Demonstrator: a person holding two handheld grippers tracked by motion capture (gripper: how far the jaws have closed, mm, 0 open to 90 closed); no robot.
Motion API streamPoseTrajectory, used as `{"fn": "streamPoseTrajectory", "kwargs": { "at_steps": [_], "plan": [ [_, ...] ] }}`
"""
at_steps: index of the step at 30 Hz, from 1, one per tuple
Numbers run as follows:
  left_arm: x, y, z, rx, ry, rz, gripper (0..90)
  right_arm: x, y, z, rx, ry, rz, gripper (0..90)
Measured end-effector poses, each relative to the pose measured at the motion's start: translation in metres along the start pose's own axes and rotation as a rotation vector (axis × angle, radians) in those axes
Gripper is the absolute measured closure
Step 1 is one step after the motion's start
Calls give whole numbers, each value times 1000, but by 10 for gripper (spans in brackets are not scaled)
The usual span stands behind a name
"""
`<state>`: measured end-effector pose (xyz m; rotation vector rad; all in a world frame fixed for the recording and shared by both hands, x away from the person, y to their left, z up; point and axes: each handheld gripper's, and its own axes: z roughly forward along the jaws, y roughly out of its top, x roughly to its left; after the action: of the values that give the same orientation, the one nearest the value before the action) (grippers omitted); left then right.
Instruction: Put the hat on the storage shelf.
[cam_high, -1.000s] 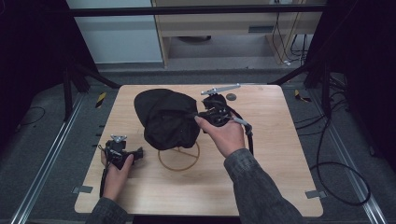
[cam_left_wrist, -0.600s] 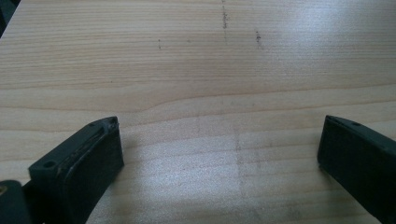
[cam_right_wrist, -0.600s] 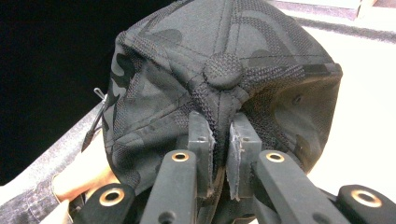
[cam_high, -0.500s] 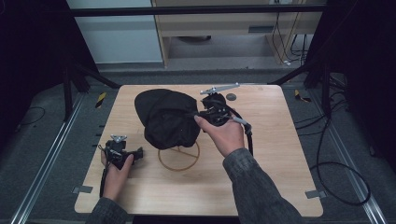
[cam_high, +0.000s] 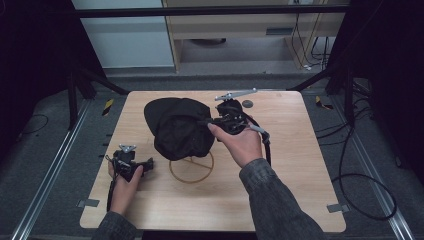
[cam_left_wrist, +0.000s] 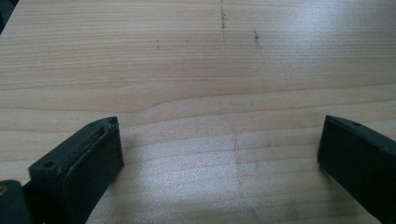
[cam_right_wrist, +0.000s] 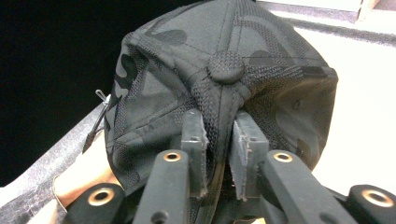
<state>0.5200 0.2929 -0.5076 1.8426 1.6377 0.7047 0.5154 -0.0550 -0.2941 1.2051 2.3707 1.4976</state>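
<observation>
Dark-framed room, pale wooden table (cam_high: 300, 180). Black cap (cam_high: 177, 127) held above a wooden ring (cam_high: 191, 167), clamped at its crown by the right tool (cam_right_wrist: 219, 161). Left tool (cam_left_wrist: 219, 154), jaws wide apart, rests left of the ring; the cap lies beyond it.

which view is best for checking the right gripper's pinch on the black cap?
The right gripper view. Its jaws are closed on a fold of the black cap just below the top button, seams and mesh sharp. The high view shows the cap whole over the wooden ring, but the right gripper hides the pinch. The left gripper view shows bare table.
</observation>
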Motion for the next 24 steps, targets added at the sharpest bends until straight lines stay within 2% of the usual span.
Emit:
{"fn": "streamPoseTrajectory", "kwargs": {
  "at_steps": [8,12,17,24],
  "plan": [
    [0,0,0,3,0,3,0,-2,2,-4,-21,-8,14,619],
    [0,0,0,3,0,3,0,-5,3,-12,-41,-7,31,509],
    [0,0,0,3,0,3,0,-7,3,-19,-50,1,46,420],
    [0,0,0,3,0,3,0,-8,2,-26,-51,-8,29,306]
  ]
}}
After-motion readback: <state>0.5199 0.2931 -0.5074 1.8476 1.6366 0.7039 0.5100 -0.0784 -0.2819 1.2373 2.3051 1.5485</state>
